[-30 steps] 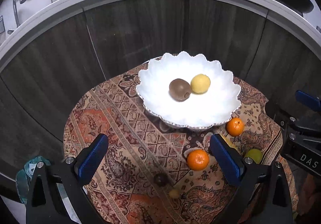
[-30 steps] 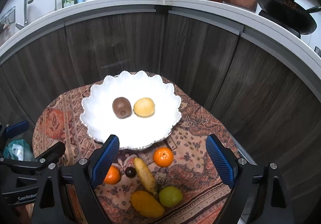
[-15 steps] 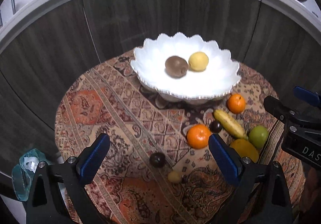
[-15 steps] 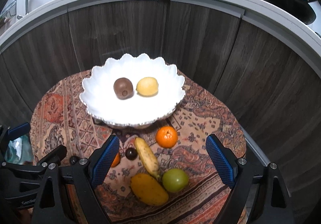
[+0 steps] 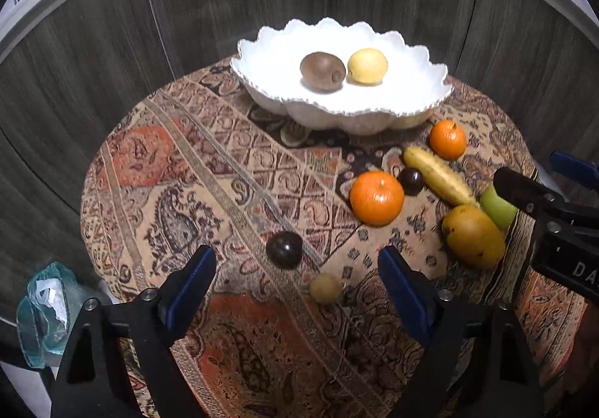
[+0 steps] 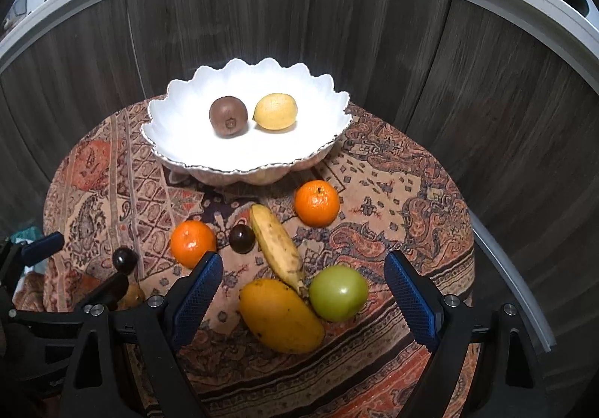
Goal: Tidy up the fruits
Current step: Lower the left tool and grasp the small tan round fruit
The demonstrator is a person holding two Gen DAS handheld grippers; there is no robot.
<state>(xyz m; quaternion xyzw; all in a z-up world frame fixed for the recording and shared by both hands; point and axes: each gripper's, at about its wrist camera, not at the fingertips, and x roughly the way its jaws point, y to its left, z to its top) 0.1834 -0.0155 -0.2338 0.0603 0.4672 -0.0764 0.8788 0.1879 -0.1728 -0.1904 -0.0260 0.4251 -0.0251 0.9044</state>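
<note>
A round bench [image 5: 157, 170] draped in a patterned cloth carries a white scalloped bowl [image 5: 419, 88] at its far side, and inside the bowl a brown kiwi [image 5: 322, 71] and a yellow lemon [image 5: 367, 65] lie just beside each other. The other fruits lie on the cloth in front of the bowl.

The left gripper [image 5: 297, 290] hovers above the near part of the cloth with its jaws apart and gripping nothing; they have just been closing. A dark round fruit [image 5: 284, 249] and a small tan fruit [image 5: 325, 288] lie on the cloth in the gap between its blue pads [image 5: 192, 283], touched by neither.

The right gripper [image 6: 303, 300] is spread wide and empty. Below and between its jaws lie a yellow-orange mango [image 6: 280, 317] and a green apple [image 6: 338, 292], close together, with the tip of a banana [image 6: 277, 242] ending between them. Beyond the banana are an orange [image 6: 317, 202] near the bowl, a second orange [image 6: 192, 243] to the left, and another dark round fruit [image 6: 242, 238] between that orange and the banana.
</note>
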